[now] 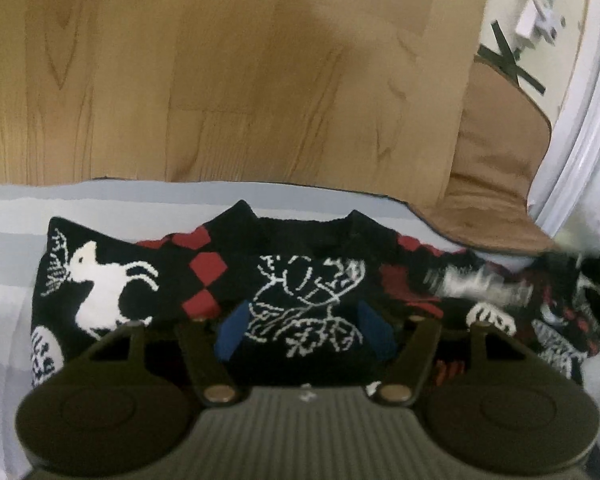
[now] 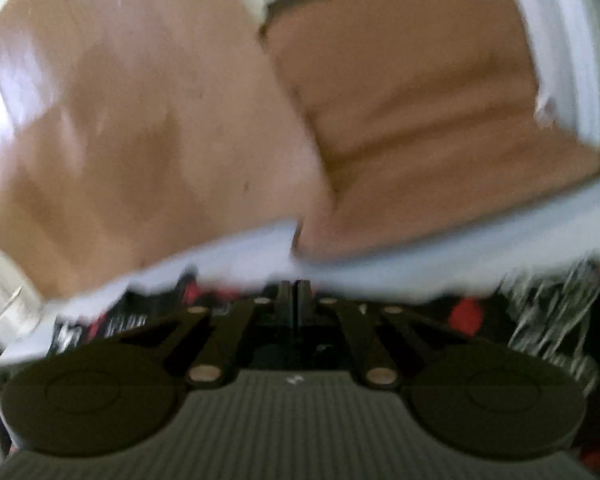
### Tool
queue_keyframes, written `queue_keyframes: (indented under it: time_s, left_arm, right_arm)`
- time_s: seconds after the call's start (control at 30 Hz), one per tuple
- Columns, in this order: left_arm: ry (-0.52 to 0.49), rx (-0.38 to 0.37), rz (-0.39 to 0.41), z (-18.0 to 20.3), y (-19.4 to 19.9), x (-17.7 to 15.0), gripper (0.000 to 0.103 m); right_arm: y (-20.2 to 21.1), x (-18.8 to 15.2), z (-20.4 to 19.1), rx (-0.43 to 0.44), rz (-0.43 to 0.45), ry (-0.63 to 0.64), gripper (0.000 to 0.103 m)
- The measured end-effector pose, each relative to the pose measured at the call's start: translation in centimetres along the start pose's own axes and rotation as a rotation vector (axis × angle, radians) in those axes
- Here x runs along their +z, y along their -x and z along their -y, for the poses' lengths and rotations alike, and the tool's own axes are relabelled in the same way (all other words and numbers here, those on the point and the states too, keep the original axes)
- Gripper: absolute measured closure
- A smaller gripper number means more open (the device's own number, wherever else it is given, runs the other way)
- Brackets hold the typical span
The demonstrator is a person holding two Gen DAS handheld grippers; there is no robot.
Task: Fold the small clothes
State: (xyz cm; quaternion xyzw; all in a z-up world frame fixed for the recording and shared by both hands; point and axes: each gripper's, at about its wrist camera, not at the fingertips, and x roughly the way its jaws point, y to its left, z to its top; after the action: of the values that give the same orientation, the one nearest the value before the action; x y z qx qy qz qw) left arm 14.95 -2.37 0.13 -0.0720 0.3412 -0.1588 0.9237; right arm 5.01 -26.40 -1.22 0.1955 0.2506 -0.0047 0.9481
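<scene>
Left gripper [image 1: 305,330]: jaws apart, blue pads [image 1: 230,330] over the chest of the black knit sweater [image 1: 300,280], nothing pinched.

Right gripper [image 2: 296,298]: jaws pressed together above blurred knit; whether cloth is caught, cannot tell.

Sweater: spread on a pale sheet [image 1: 12,208], collar at 12 o'clock, white animal motif [image 1: 104,284] at 10 o'clock.

Beyond: wood floor [image 1: 220,80]; tan cushion [image 1: 496,168] at 2 o'clock.

Domestic room, likely a bedroom: pale sheeted bed [image 1: 112,196] at 6 o'clock, wood-plank floor [image 1: 220,80] toward 12, tan cushion [image 1: 496,160] at 3, white framed door or window [image 1: 580,152] beyond it.
</scene>
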Motion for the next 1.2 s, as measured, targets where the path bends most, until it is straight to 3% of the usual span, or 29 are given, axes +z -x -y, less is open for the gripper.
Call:
queue_keyframes:
  time_s: [0.07, 0.13, 0.2, 0.4, 0.47, 0.53, 0.57, 0.67, 0.77, 0.83, 0.87, 0.9, 0.97, 1.03, 1.2]
  left_arm:
    - [-0.04, 0.036, -0.004, 0.8, -0.2, -0.1, 0.041]
    - [-0.079, 0.065, -0.008, 1.4, -0.3, -0.2, 0.04]
    - [-0.093, 0.074, -0.012, 1.7, -0.3, -0.2, 0.039]
    - [-0.09, 0.062, -0.016, 1.5, -0.3, -0.2, 0.036]
    - [-0.089, 0.057, -0.017, 1.4, -0.3, -0.2, 0.033]
    - [-0.084, 0.051, -0.017, 1.3, -0.2, -0.2, 0.028]
    - [-0.081, 0.05, -0.017, 1.3, -0.2, -0.2, 0.025]
    - [-0.075, 0.042, -0.017, 1.2, -0.1, -0.2, 0.024]
    - [-0.061, 0.03, -0.011, 1.0, 0.1, -0.1, 0.023]
    - [-0.043, 0.015, 0.0, 0.8, 0.4, -0.1, 0.022]
    - [-0.028, 0.002, 0.009, 0.5, 0.6, -0.1, 0.022]
    - [-0.004, -0.018, 0.019, 0.1, 1.0, 0.0, 0.021]
    - [0.05, -0.042, 0.029, -1.0, 1.8, 0.3, 0.021]
    - [0.113, -0.073, 0.04, -2.4, 3.1, 0.9, 0.017]
    - [0.207, -0.081, 0.124, -5.6, 7.5, 2.5, 0.001]
  right_arm:
    - [-0.7, 0.3, 0.3, -0.047, 0.018, 0.043, 0.099]
    - [-2.0, -0.2, 0.4, -0.114, -0.037, 0.084, 0.094]
    - [-2.1, -0.6, 1.3, -0.121, -0.092, 0.053, 0.093]
    - [8.6, 0.6, 6.5, -0.097, 0.087, -0.226, 0.092]
    - [12.8, 0.3, 7.6, -0.164, 0.155, -0.234, 0.083]
    - [16.2, -0.4, 8.2, -0.249, 0.199, -0.232, 0.063]
    - [17.3, -0.9, 8.4, -0.28, 0.208, -0.23, 0.06]
    - [18.9, -2.7, 8.6, -0.305, 0.177, -0.23, 0.049]
    - [18.0, -4.0, 8.3, -0.321, 0.137, -0.21, 0.038]
    - [16.4, -4.2, 8.4, -0.312, 0.106, -0.203, 0.042]
    - [15.7, -4.0, 8.5, -0.303, 0.087, -0.193, 0.052]
    - [14.8, -3.6, 8.6, -0.293, 0.061, -0.181, 0.09]
    - [14.0, -2.0, 8.4, -0.266, 0.032, -0.186, 0.09]
    - [14.1, 0.4, 6.1, -0.187, 0.076, -0.146, 0.09]
    - [11.6, 6.4, -4.0, 0.014, 0.057, 0.067, 0.09]
